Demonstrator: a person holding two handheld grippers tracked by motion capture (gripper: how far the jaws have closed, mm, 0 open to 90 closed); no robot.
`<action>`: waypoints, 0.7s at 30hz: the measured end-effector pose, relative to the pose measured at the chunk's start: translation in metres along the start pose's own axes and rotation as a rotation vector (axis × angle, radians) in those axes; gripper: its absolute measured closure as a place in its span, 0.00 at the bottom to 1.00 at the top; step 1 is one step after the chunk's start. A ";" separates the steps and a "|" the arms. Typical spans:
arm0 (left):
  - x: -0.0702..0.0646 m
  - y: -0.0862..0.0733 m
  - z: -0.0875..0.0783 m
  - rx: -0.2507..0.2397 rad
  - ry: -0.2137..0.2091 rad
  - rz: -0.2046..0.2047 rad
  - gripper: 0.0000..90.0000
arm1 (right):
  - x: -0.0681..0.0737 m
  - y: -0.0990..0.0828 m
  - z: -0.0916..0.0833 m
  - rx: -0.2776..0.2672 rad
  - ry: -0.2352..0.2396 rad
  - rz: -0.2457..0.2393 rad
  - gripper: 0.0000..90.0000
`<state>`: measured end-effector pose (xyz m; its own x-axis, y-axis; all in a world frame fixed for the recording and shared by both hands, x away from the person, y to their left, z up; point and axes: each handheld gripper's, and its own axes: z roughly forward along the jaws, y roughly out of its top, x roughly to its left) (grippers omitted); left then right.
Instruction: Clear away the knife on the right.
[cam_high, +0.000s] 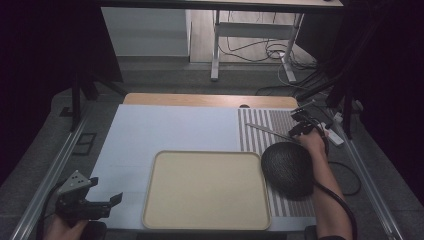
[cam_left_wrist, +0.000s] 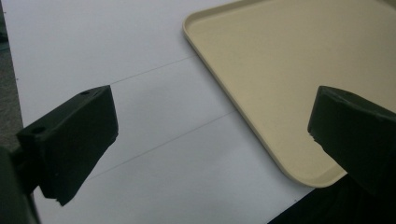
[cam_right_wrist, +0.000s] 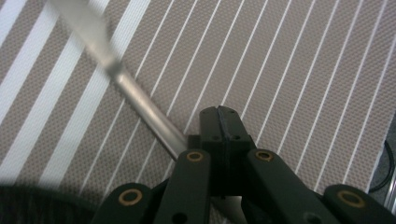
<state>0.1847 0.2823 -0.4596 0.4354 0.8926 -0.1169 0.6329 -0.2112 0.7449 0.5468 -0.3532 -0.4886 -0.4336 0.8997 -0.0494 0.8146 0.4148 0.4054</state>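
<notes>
The work surface is a table with a wooden far edge, covered by a pale sheet that carries faint ruled lines in the left gripper view. A striped placemat, grey-brown with white bands, covers the right end. A beige tray with a raised rim sits near the front centre, nothing in it. A dark textured dome-shaped object rests on the placemat, just beside the tray's right edge. The right gripper is at the far right of the placemat; its jaws are pressed together, and a metal knife lies on the placemat, its near end running under the jaw block in the right gripper view, the blade reaching away across the stripes. Whether the pads actually pinch the handle cannot be told. The left gripper is at the front left corner, jaws spread wide over the pale sheet, holding nothing. Beyond the table: grey floor, a desk frame, loose cables, dark surroundings.
</notes>
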 end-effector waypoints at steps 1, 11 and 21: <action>0.000 0.000 0.000 0.001 0.001 0.001 0.02 | -0.001 -0.001 -0.002 0.016 0.009 -0.012 1.00; -0.001 0.000 0.001 0.003 0.003 0.003 0.02 | -0.001 -0.004 -0.015 0.042 0.084 -0.027 0.91; -0.001 0.001 0.001 0.009 0.007 0.008 0.02 | 0.005 0.006 -0.023 0.010 0.092 -0.011 0.16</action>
<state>0.1853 0.2805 -0.4596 0.4358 0.8938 -0.1059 0.6351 -0.2220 0.7399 0.5407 -0.3494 -0.4649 -0.4761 0.8789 0.0305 0.8132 0.4267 0.3958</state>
